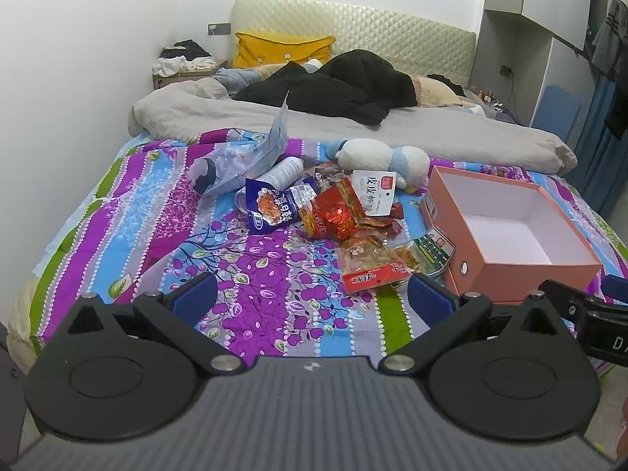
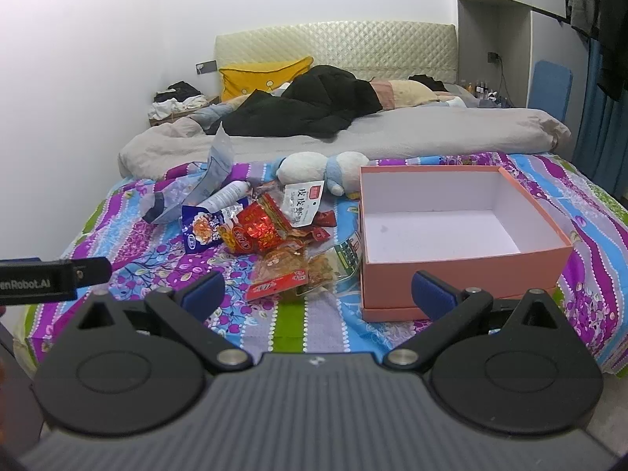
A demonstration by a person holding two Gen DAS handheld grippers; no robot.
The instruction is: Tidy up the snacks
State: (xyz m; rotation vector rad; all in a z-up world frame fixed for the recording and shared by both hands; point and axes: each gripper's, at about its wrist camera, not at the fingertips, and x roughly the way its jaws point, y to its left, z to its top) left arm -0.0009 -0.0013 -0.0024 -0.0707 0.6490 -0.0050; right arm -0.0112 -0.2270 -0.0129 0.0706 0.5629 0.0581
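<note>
A heap of snack packets lies on the patterned bedspread: a dark blue bag (image 1: 271, 208) (image 2: 202, 229), a shiny red bag (image 1: 337, 216) (image 2: 261, 229), a white-labelled packet (image 1: 375, 192) (image 2: 304, 200) and a clear packet with a red strip (image 1: 371, 265) (image 2: 280, 272). To their right stands an empty orange box (image 1: 510, 251) (image 2: 463, 271) with a white inside. My left gripper (image 1: 312, 294) hovers open over the bed's near edge, short of the heap. Open too, my right gripper (image 2: 318, 294) sits in front of the box's near left corner.
A white and blue plush toy (image 1: 376, 157) (image 2: 314, 167) lies behind the heap, with a pale plastic bag (image 1: 243, 157) (image 2: 204, 184) and a white bottle (image 1: 284, 170) (image 2: 227, 194) to the left. A grey duvet (image 1: 353, 121) and dark clothes (image 1: 345, 90) cover the far bed.
</note>
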